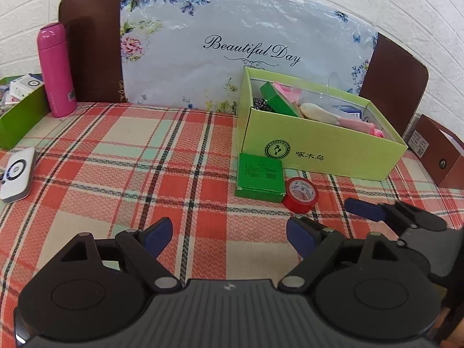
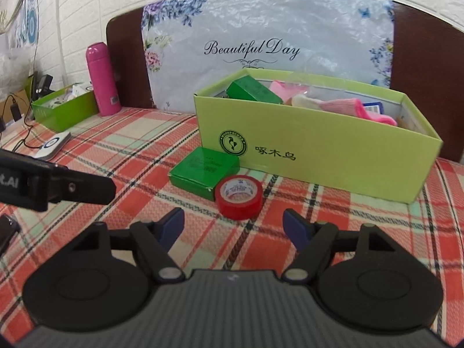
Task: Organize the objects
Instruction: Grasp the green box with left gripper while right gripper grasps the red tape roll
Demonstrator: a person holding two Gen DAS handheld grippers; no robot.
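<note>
Green tray (image 2: pixel 62 110): stood far off to the left of both grippers, by the back edge of the plaid cloth (image 2: pixel 130 150), with small packets inside.
Pink bottle (image 2: pixel 103 79): stood upright just right of the tray, well beyond the left gripper.
White device (image 1: pixel 17 175): lay flat on the cloth, ahead and far left of the left gripper.
Left gripper (image 1: pixel 229 236): jaws stood wide apart and held nothing; bare cloth lay between its blue pads (image 1: pixel 158 235). In the right wrist view one of its black fingers (image 2: pixel 78 187) reached in from the left edge.
Small green box (image 2: pixel 204 172): lay flat ahead of the right gripper and a little left of its centre line, against the front wall of the big box; from the left gripper it lay ahead and to the right.
Red tape roll (image 2: pixel 239 197): stood on its side directly ahead of the right gripper, near the tips, touching the small green box's right corner, not between the pads.
Right gripper (image 2: pixel 233 226): jaws stood wide apart, empty, low over the cloth.
Light green box (image 2: pixel 333 156): open, beyond the tape and right of centre, holding another green box (image 2: pixel 253 90), pink cloth (image 2: pixel 362 110) and other items too jumbled to name.
Brown box (image 1: pixel 435 150): stood far right, beyond the light green box's end.
</note>
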